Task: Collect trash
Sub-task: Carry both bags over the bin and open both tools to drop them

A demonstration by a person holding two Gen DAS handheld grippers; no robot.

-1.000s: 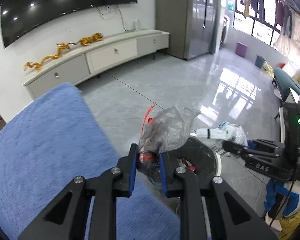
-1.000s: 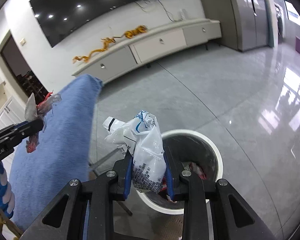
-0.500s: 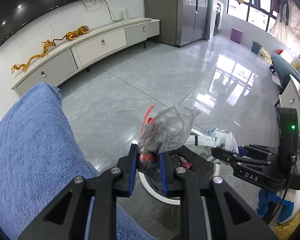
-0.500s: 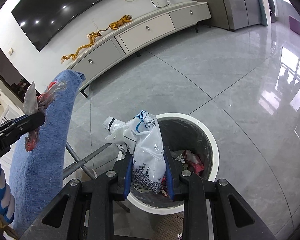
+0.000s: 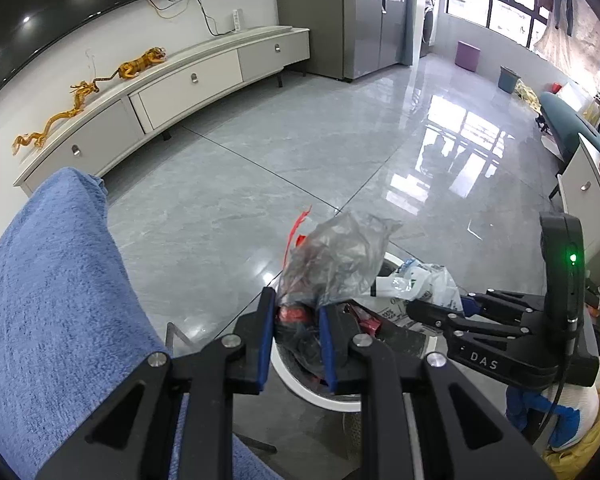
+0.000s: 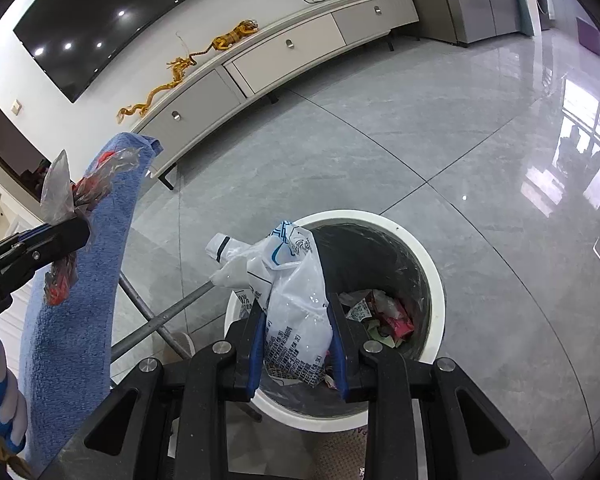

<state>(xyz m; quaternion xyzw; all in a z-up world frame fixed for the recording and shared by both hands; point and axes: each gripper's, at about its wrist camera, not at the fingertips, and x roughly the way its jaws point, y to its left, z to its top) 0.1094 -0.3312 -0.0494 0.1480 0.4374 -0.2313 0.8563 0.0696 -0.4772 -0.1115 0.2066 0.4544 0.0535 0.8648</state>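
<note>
left gripper (image 5: 296,322): pinching crinkled clear plastic wrapper (image 5: 336,264)
right gripper (image 6: 298,328): pinching glossy white printed bag (image 6: 296,300)
round white bin (image 6: 436,280): dark liner, crumpled wrappers inside

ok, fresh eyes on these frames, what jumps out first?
Both grippers hold trash at the white bin: the right gripper is shut on a white printed bag over the rim, the left gripper on a crumpled clear wrapper. Then the blue towel at left and the gold dragon on the TV cabinet.

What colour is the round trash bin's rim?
White; the round trash bin has a dark liner inside. Clearest in the right wrist view.
</note>
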